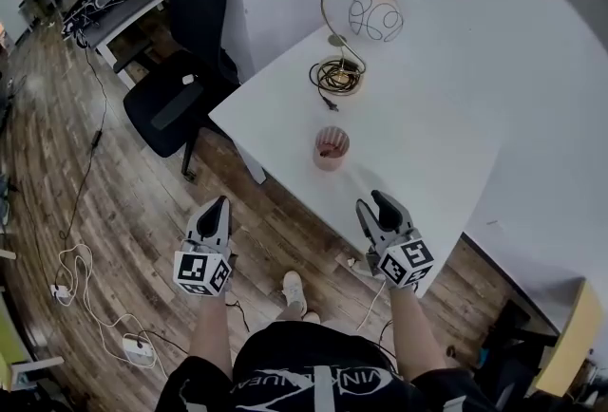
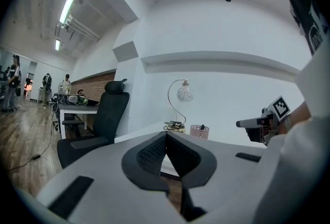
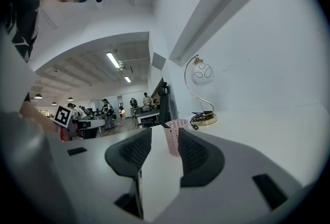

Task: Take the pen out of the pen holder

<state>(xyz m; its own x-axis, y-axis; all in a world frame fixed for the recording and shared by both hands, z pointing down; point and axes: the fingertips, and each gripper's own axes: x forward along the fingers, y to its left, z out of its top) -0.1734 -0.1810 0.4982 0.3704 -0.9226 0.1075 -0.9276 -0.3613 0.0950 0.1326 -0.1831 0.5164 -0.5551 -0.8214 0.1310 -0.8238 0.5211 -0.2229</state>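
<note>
While the pen [image 1: 328, 152] sits in the pink pen holder [image 1: 332, 137] on the table [image 1: 427, 116], w/ right gripper [image 1: 372, 204] spread, left gripper [image 1: 220, 203] closed, both empty, it's judged light, stiff, slick: best pinched at its exposed top.

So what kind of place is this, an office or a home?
Most likely an open-plan office: a black office chair stands beside a white table with a desk lamp, and further back are a desk cluttered with equipment and people standing around.
</note>
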